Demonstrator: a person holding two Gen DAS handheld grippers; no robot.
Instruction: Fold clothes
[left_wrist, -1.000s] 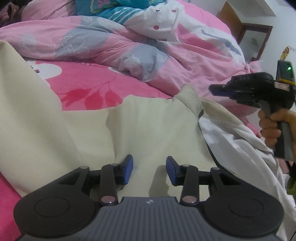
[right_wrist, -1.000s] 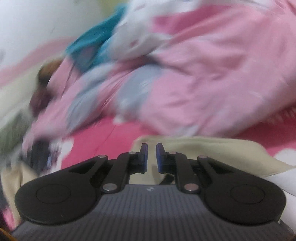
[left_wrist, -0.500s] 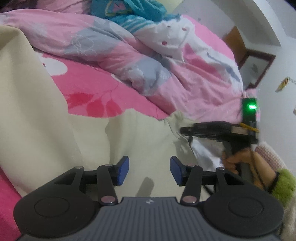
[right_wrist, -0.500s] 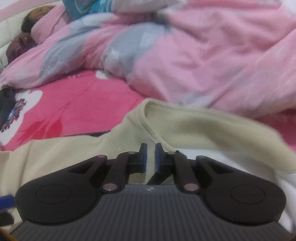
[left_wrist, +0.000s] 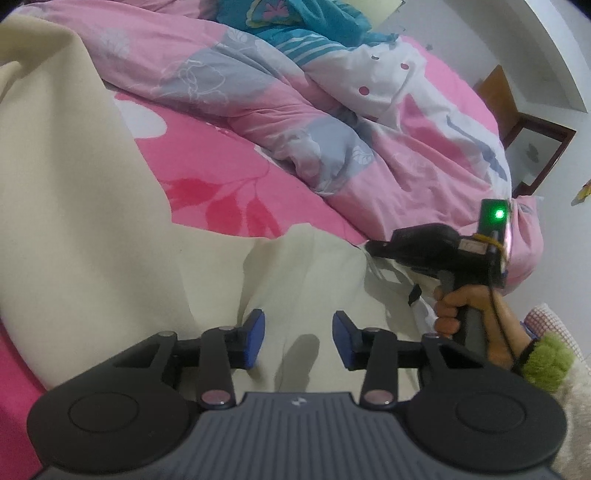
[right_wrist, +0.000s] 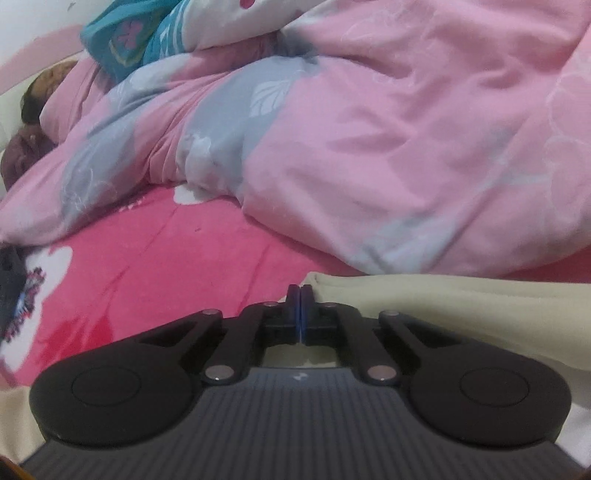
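Note:
A cream garment lies spread over the pink bed, its collar end at the right. My left gripper is open and empty, hovering just above the cream cloth. My right gripper has its jaws pressed together at the edge of the cream garment; it also shows in the left wrist view, held by a hand, with its tip at the garment's collar edge. Whether cloth is pinched between its pads is hidden.
A rumpled pink and grey duvet is heaped along the far side of the bed. The pink floral sheet lies beyond the garment. A wooden bedside stand stands at the far right. A dark item lies at the left.
My right gripper has come down to the garment's collar edge and its jaws have closed fully. My left gripper has stayed open over the cloth, opening slightly wider.

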